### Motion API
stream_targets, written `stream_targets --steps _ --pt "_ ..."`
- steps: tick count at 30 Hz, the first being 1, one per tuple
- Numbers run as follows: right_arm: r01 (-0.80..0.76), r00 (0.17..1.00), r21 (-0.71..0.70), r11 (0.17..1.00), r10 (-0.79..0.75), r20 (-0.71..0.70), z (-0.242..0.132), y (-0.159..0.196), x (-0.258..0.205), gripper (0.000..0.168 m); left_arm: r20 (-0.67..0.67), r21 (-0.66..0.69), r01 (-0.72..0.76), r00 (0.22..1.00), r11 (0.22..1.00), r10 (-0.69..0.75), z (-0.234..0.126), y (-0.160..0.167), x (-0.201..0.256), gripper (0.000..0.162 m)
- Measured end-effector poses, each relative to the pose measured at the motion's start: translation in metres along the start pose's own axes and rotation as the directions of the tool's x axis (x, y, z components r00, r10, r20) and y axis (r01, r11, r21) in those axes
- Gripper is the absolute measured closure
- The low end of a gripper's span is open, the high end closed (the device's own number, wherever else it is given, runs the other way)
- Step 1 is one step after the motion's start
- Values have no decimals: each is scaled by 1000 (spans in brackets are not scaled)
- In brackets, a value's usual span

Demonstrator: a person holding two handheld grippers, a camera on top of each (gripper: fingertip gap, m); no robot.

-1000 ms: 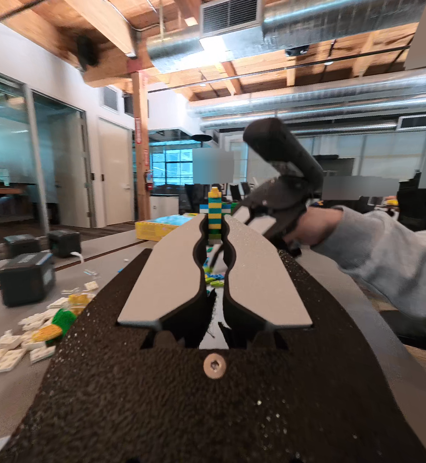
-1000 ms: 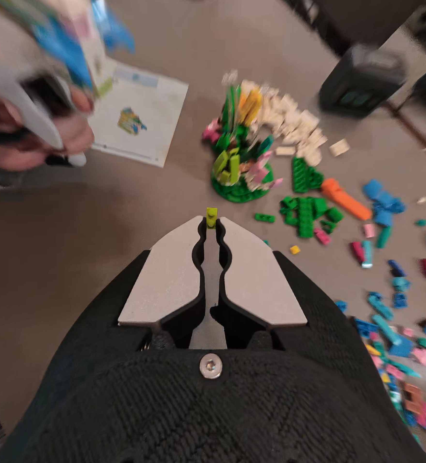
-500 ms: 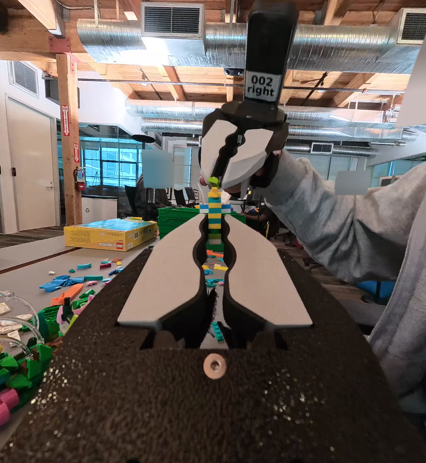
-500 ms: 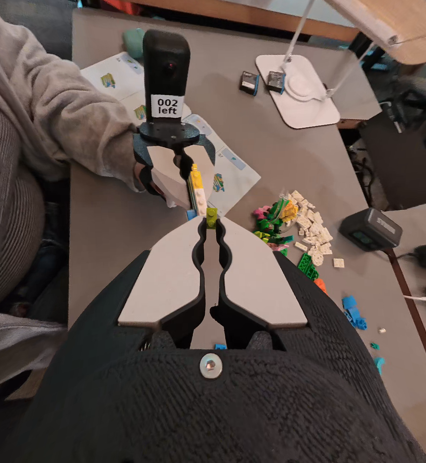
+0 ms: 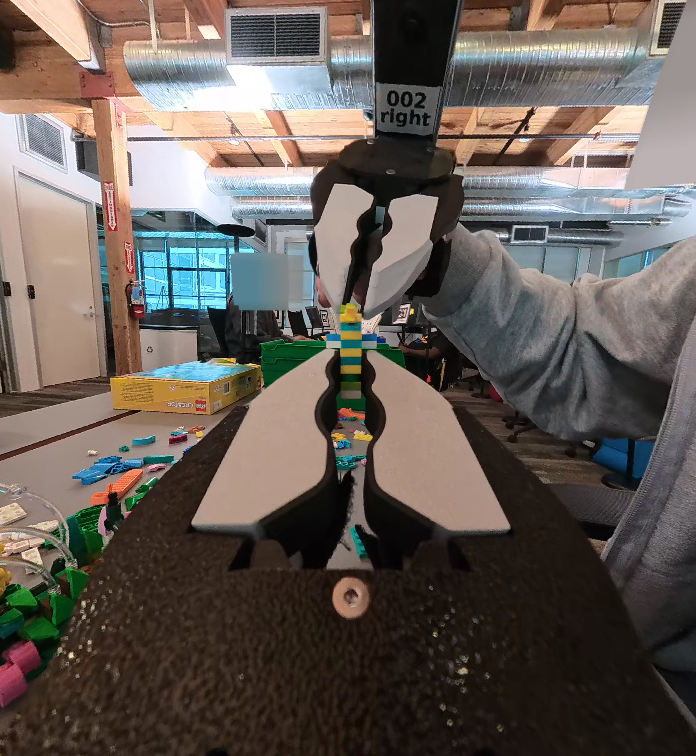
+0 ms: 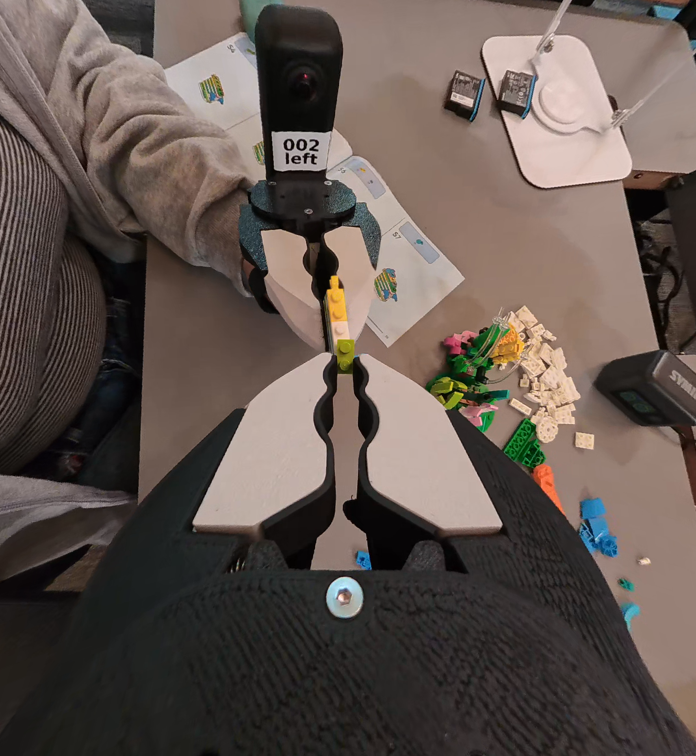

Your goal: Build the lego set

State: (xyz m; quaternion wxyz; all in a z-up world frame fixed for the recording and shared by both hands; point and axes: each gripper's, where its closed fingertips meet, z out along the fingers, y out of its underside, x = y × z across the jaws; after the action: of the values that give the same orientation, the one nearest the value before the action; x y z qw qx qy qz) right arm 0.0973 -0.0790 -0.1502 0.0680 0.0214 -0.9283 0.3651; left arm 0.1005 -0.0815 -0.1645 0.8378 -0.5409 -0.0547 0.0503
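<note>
With the left gripper (image 5: 351, 360) clamped on the striped brick stack (image 5: 351, 356) above the table's near edge and the right gripper (image 6: 345, 360) pinching a lime plate (image 6: 345, 355) against its top, off-centre pressure could tilt or split the stack.

The left hand-held gripper (image 5: 351, 360) clamps a slim striped stack of yellow, blue and white plastic bricks (image 5: 350, 360) upright. The right hand-held gripper (image 5: 352, 304) points down, touching its top. Loose coloured bricks (image 5: 125, 470) litter the grey bench (image 5: 43, 425).
</note>
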Motion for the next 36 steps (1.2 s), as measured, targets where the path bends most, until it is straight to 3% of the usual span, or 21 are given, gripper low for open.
stream_targets --steps 12,36 --pt "-24 994 -56 998 30 102 0 1 -6 162 -24 -6 -9 1000 1000 8 1 1 4 154" --pt "-10 994 -82 997 18 107 0 0 -8 162 -28 -1 -12 1000 1000 12 2 1 6 154"
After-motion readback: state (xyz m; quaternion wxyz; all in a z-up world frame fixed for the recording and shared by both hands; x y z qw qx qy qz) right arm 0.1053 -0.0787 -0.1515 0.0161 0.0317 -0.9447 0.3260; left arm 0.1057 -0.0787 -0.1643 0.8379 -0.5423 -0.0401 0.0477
